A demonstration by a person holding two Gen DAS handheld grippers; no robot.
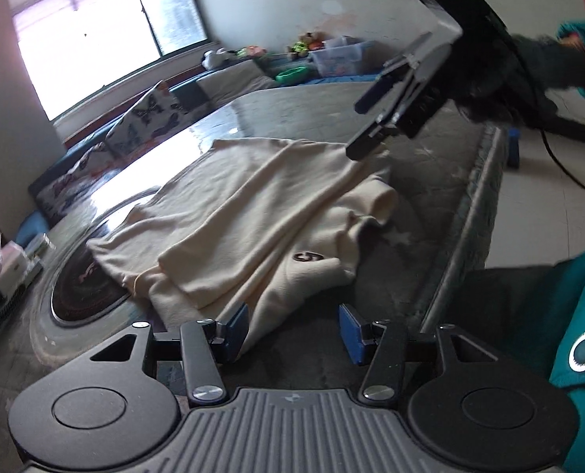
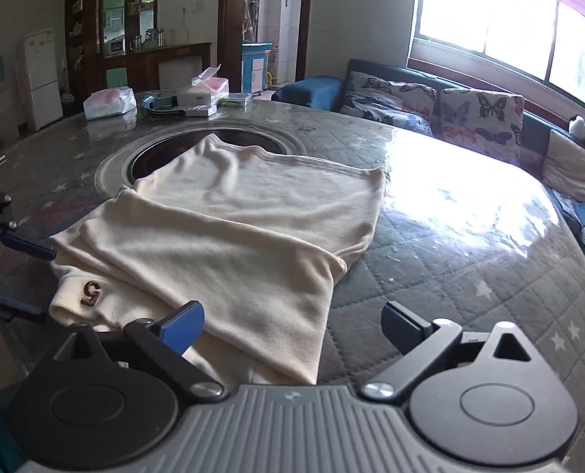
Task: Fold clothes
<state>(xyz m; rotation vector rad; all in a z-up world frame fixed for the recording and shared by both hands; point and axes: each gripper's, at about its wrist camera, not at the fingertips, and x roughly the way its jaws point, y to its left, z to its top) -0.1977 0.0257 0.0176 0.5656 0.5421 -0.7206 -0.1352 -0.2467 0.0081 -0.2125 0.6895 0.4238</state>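
A cream sweater lies partly folded on the quilted table, one side laid over the middle; it also shows in the right wrist view. A brown "5" badge sits near its near-left edge. My left gripper is open and empty, just above the sweater's near edge. My right gripper is open and empty, hovering over the sweater's near corner. In the left wrist view the right gripper hangs above the sweater's far end. The left gripper's fingers show at the left edge of the right wrist view.
The round table has a dark round hotplate under the sweater's far end. Boxes and bags stand at the table's far side. A butterfly-cushion sofa runs under the window. The table edge drops to the floor.
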